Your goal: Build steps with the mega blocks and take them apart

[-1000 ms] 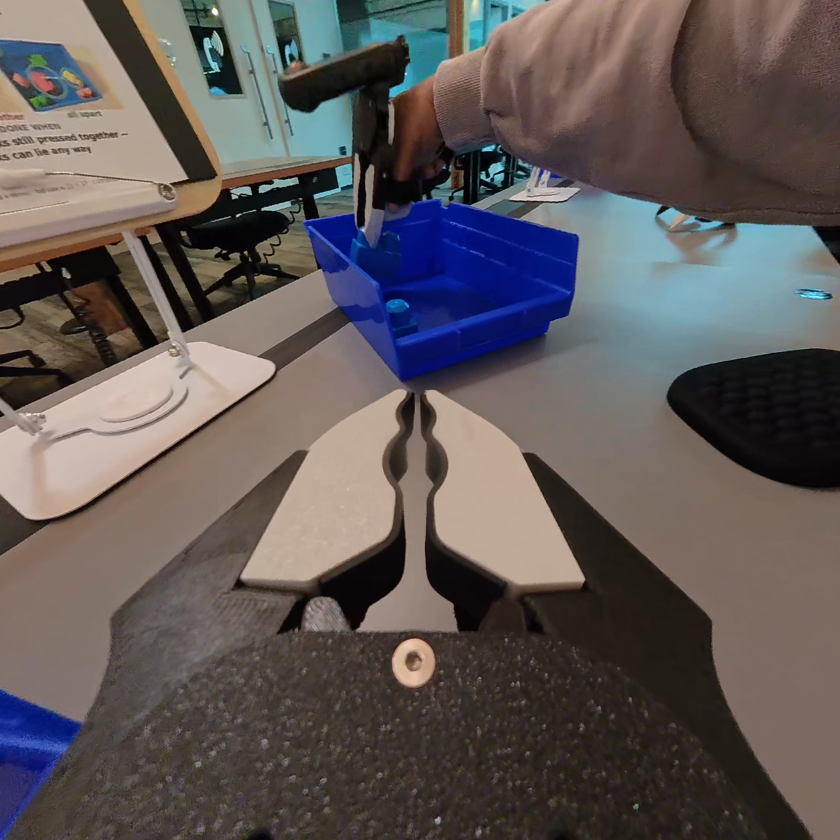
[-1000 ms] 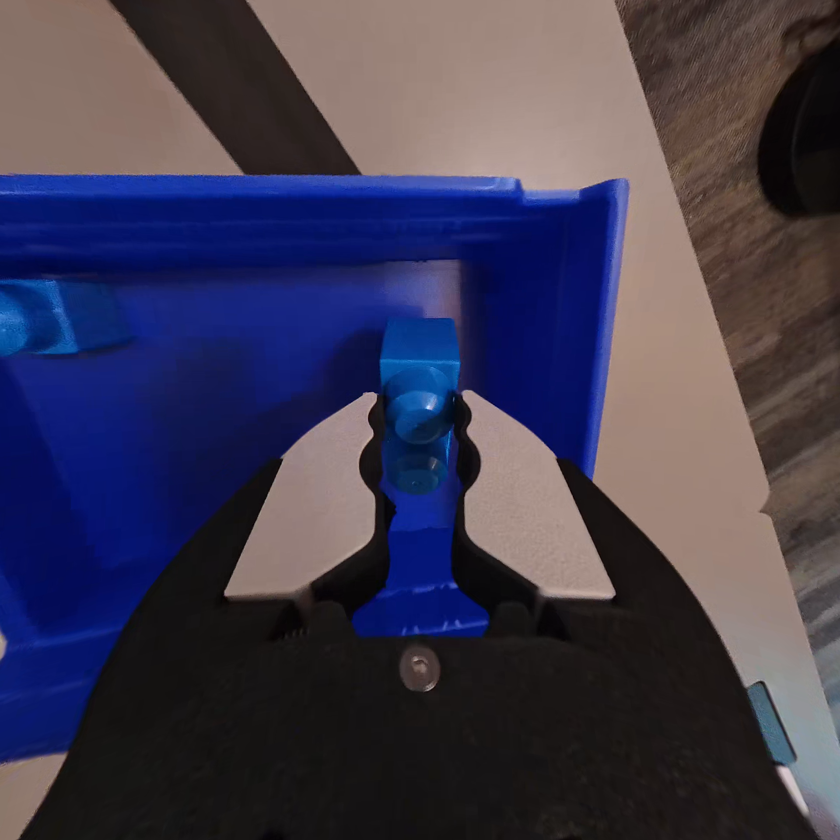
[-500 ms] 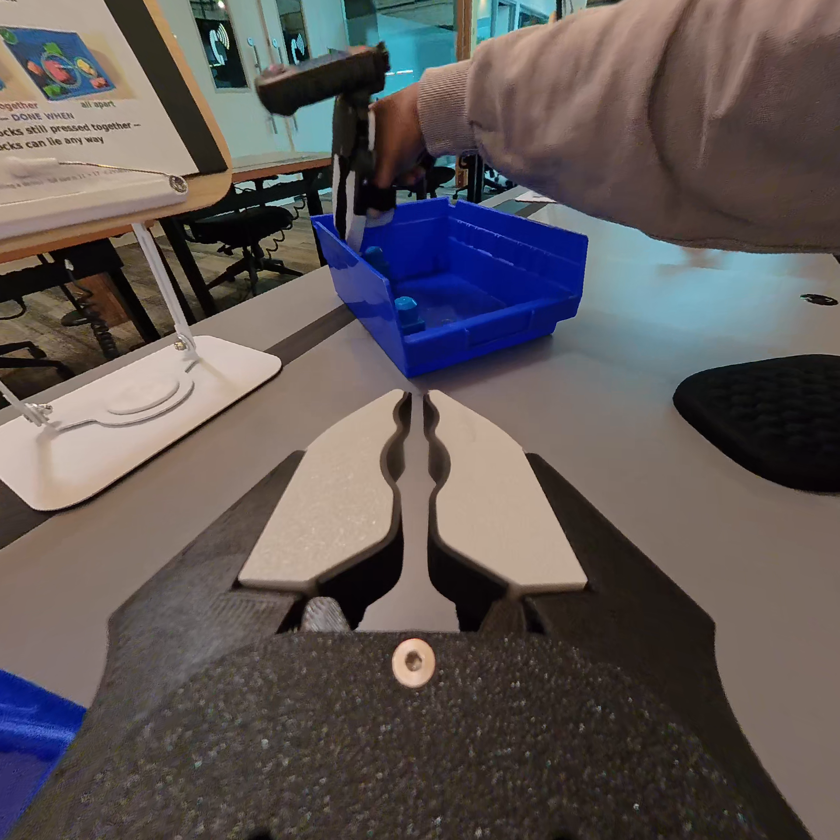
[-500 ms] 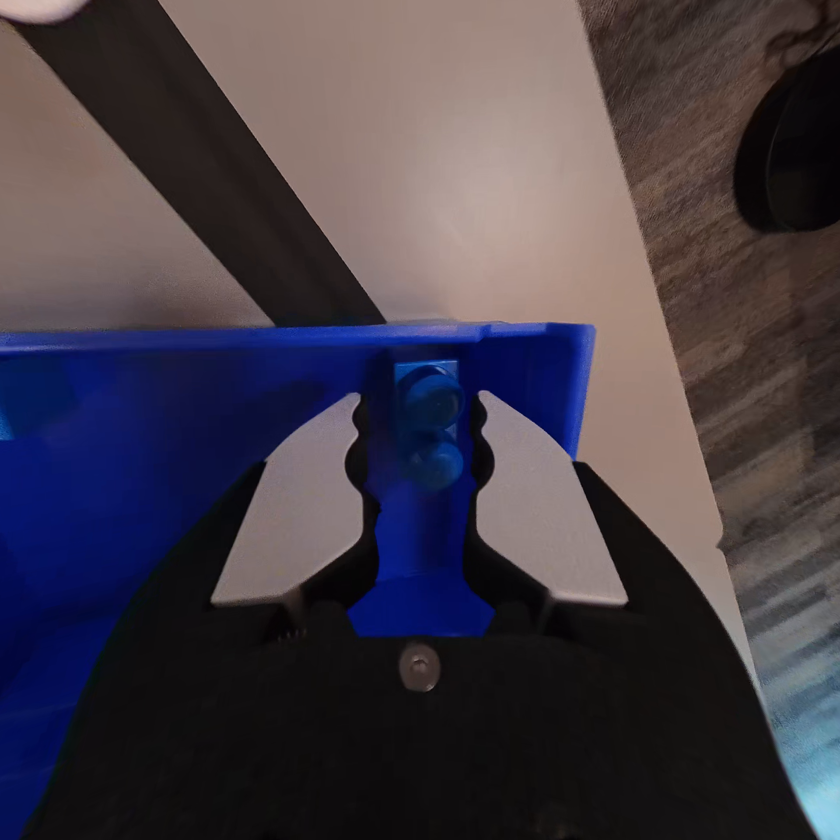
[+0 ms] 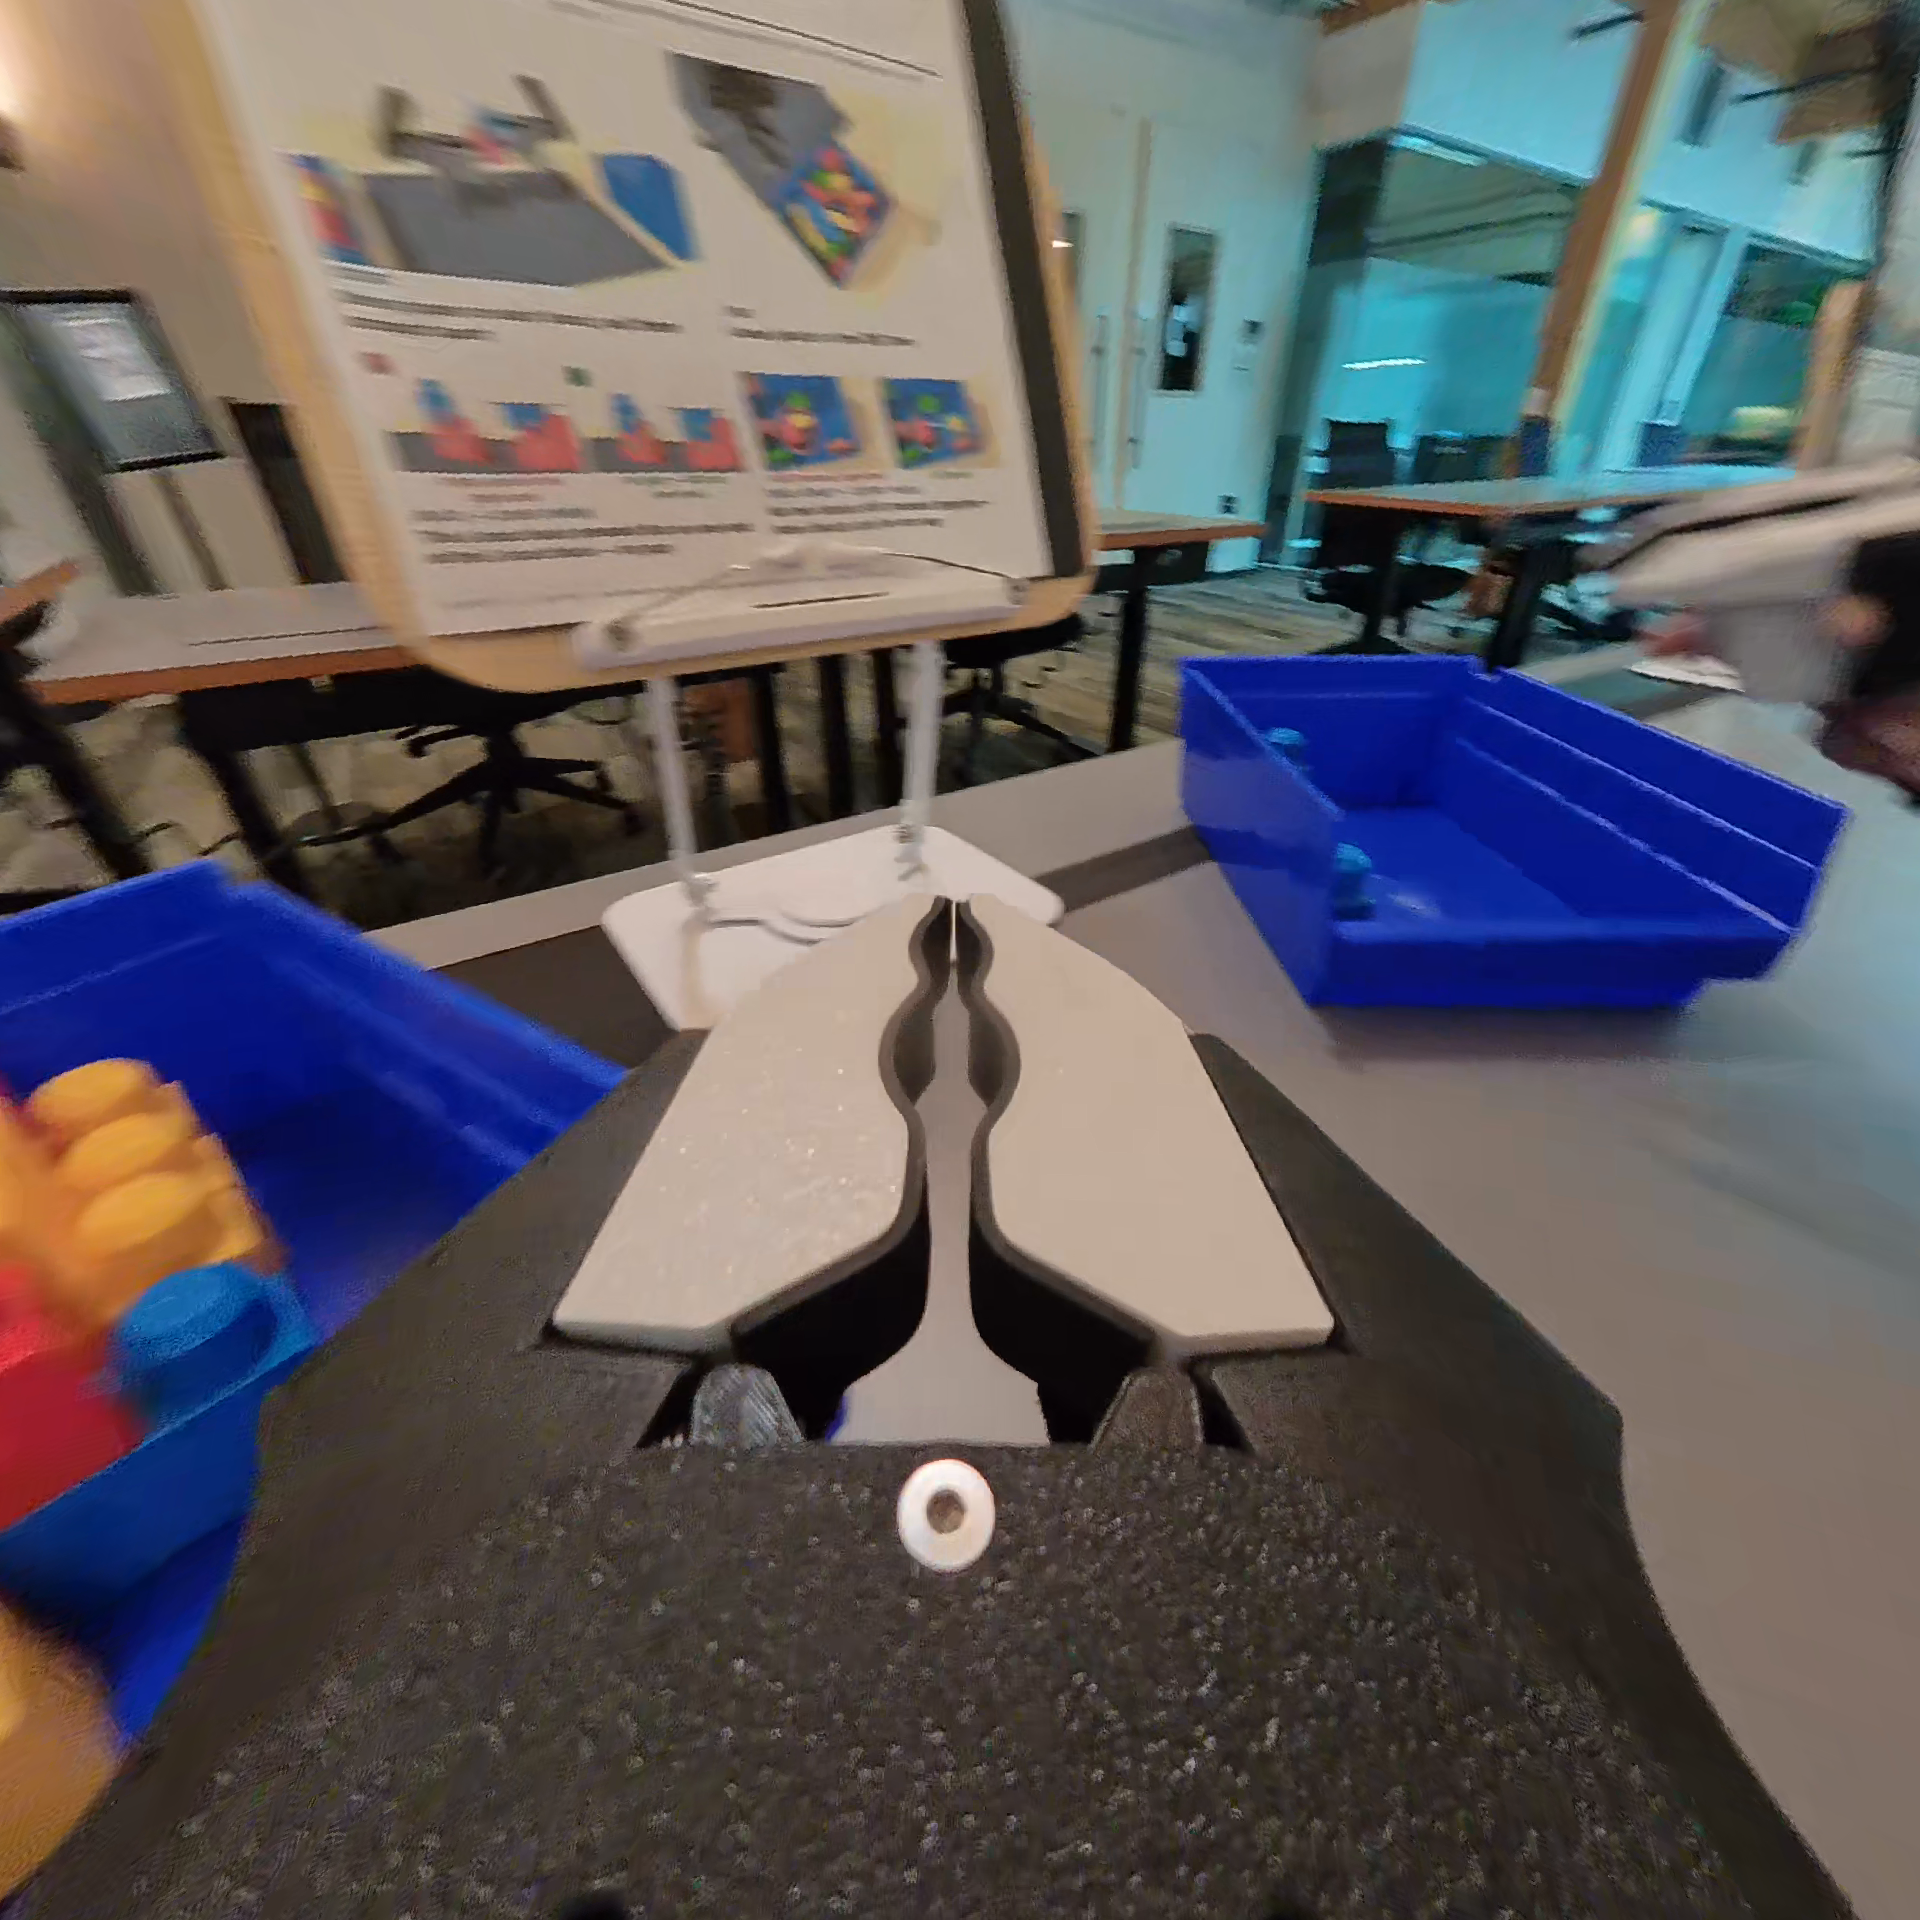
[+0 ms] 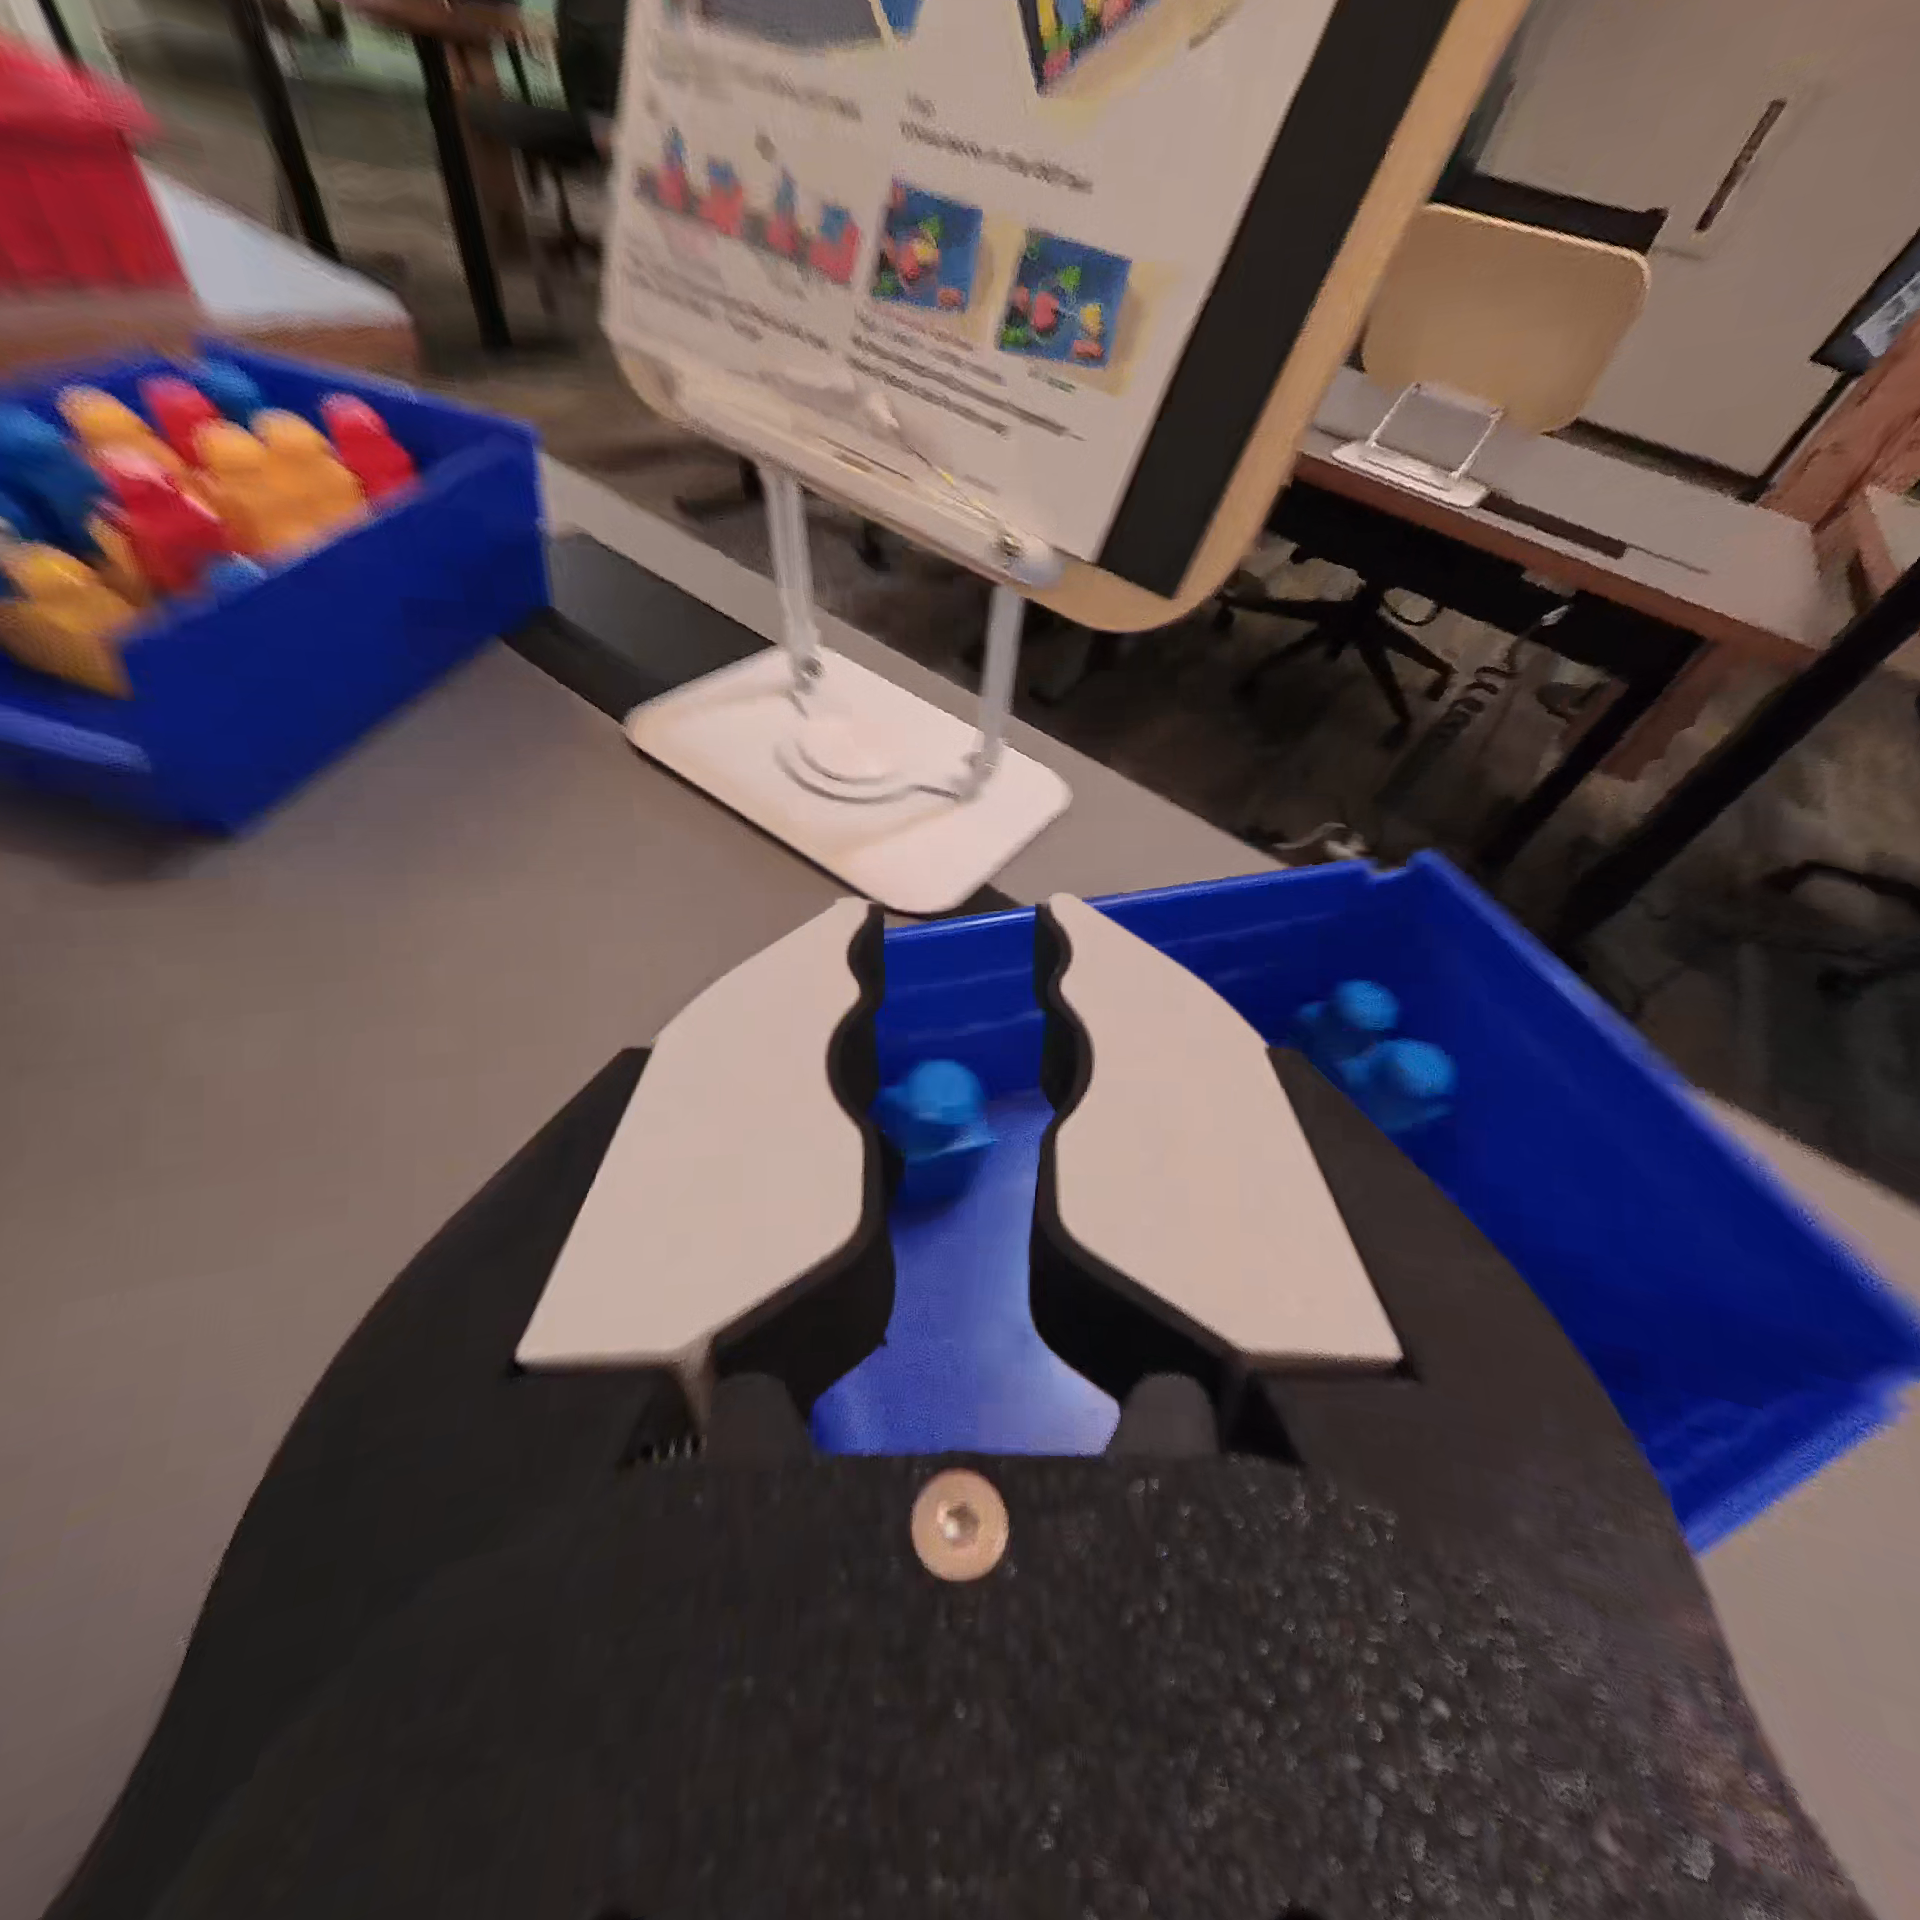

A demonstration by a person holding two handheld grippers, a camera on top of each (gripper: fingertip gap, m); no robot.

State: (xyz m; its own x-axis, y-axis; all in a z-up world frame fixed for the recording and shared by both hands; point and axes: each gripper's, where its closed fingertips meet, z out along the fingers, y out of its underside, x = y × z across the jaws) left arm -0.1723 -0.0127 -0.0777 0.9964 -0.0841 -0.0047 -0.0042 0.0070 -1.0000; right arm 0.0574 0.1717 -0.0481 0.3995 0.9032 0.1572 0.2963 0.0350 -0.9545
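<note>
My left gripper (image 5: 951, 906) is shut with nothing between its pads, above the grey table (image 5: 1558, 1195). To its left stands a blue bin (image 5: 343, 1049) with yellow, red and blue mega blocks (image 5: 125, 1174). My right gripper (image 6: 958, 916) is open and hovers over the near side of another blue bin (image 6: 1621, 1174). A blue block (image 6: 930, 1122) lies on that bin's floor and shows through the gap, apart from the pads. A second blue block (image 6: 1371, 1060) lies by the bin's far wall. This bin (image 5: 1507, 935) and its two blue blocks (image 5: 1351, 883) also show in the left wrist view.
A white stand (image 5: 831, 914) holds an instruction board (image 5: 665, 312) at the table's far edge, between the bins. The full bin (image 6: 260, 644) shows at the left in the right wrist view. A person's blurred sleeve (image 5: 1766, 561) is at the right. Chairs and desks stand beyond. About 30 cm separates my left fingertips from my right. The blue block (image 6: 930, 1122) lies some 15 cm from my right tips, 30 cm from my left tips. Look for it in the left wrist view (image 5: 1361, 864) too.
My right gripper opened, left the two-stud blue block in the bin and drew back and up. My left gripper stayed shut and swung left toward the full bin.
</note>
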